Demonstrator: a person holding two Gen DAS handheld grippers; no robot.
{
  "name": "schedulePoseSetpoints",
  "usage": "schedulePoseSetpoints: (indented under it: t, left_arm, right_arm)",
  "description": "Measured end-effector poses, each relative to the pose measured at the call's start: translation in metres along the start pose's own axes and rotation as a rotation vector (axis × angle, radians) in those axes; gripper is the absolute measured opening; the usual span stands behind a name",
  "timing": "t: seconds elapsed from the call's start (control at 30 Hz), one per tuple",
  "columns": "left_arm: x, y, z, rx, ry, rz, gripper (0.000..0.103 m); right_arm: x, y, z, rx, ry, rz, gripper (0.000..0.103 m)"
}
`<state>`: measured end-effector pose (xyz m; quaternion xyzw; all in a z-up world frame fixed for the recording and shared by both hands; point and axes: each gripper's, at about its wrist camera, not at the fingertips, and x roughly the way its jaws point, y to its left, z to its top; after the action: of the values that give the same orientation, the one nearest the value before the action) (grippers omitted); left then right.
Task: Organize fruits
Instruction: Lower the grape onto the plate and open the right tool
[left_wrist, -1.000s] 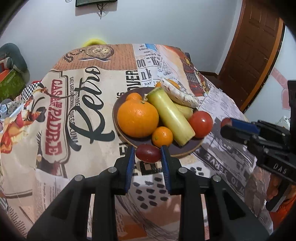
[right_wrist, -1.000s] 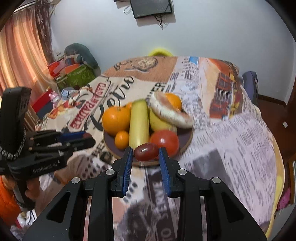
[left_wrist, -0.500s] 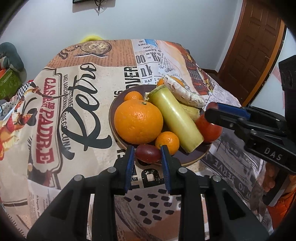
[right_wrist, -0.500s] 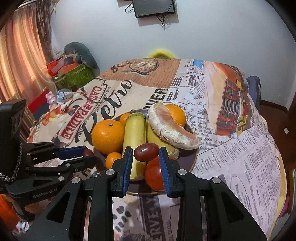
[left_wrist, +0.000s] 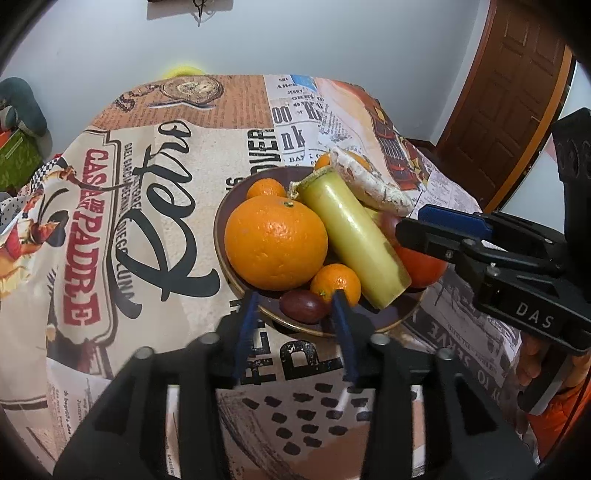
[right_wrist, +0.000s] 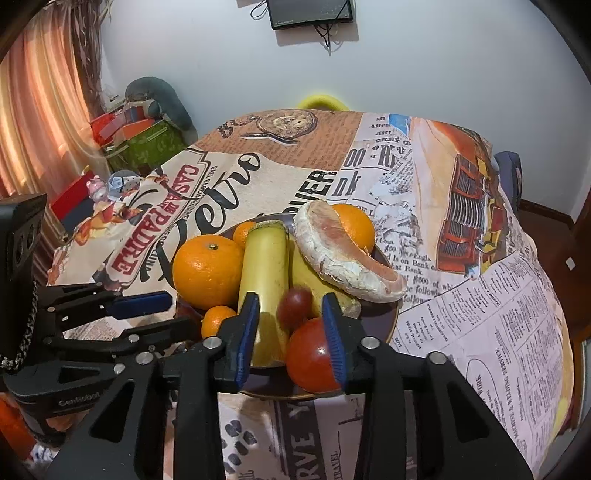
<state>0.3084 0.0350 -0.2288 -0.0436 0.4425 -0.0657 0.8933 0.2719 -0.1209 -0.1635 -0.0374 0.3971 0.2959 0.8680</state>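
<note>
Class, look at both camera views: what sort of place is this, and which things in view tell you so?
Most likely a room in a home, perhaps a dining room. A table under a printed tablecloth carries a plate of fruit; there is a wooden door, and a curtain.

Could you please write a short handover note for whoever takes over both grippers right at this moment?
Left gripper: jaws have just been opening; its dark red grape now lies on the front of the plate, no longer pinched.
Right gripper: jaws have also just been opening; a second grape shows blurred between its fingers, apparently dropping above the tomato.
On the plate: big orange, small mandarins, a long yellow-green piece, a peeled citrus segment.
Done: both grapes brought to the plate and released.
Left: check that the second grape settles, then draw both grippers back.
</note>
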Motion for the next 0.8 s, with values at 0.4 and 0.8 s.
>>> schedulePoseSetpoints:
  t: [0.4, 0.8]
  left_arm:
    - [-0.064, -0.010, 0.008, 0.011, -0.133, 0.048, 0.048]
    - [-0.218, -0.047, 0.001, 0.058, -0.446, 0.082, 0.048]
  right_arm:
    - [-0.065, 0.012, 0.008, -0.001, -0.114, -0.023, 0.035]
    - [-0.194, 0.055, 0.006, -0.036, -0.350, -0.067, 0.035]
